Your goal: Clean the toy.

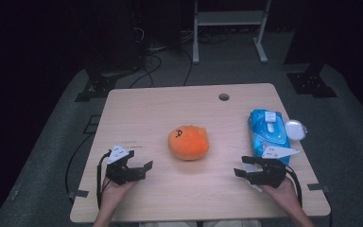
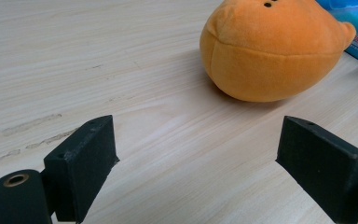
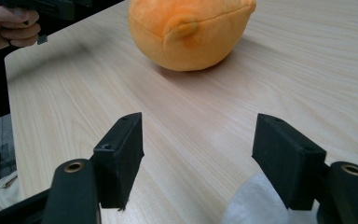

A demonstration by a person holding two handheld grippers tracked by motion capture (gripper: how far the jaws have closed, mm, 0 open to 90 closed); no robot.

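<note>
Stock on the table (image 1: pixel 137 109), all places reckoned from the orange plush toy (image 1: pixel 188 142): one plush toy, round and soft, with small dark face marks on its upper far side, lying at about the middle of the light wooden top, touched by nothing. One blue pack of wet wipes (image 1: pixel 268 131), lying flat to the right of the toy and well apart from it, its lid end toward the far edge; whether anything is inside cannot be told, since the pack is closed. One small clear round lid or dish (image 1: pixel 296 129), just beyond the pack on the side away from the toy, touching or nearly touching the pack. One white tissue (image 3: pixel 256 203), a crumpled piece under the near right of the toy, beside the right tool. One round cable hole (image 1: pixel 224 97) in the tabletop, beyond the toy toward the far edge. Two hand-held grippers, one per hand. Left gripper (image 1: pixel 142 169): near-left of the toy, pointing at it, jaws spread wide with bare wood between them, holding nothing. Right gripper (image 1: pixel 242 174): near-right of the toy, also pointing at it, jaws likewise apart and empty, the tissue just beside one jaw. Neither tool touches the toy.
</note>
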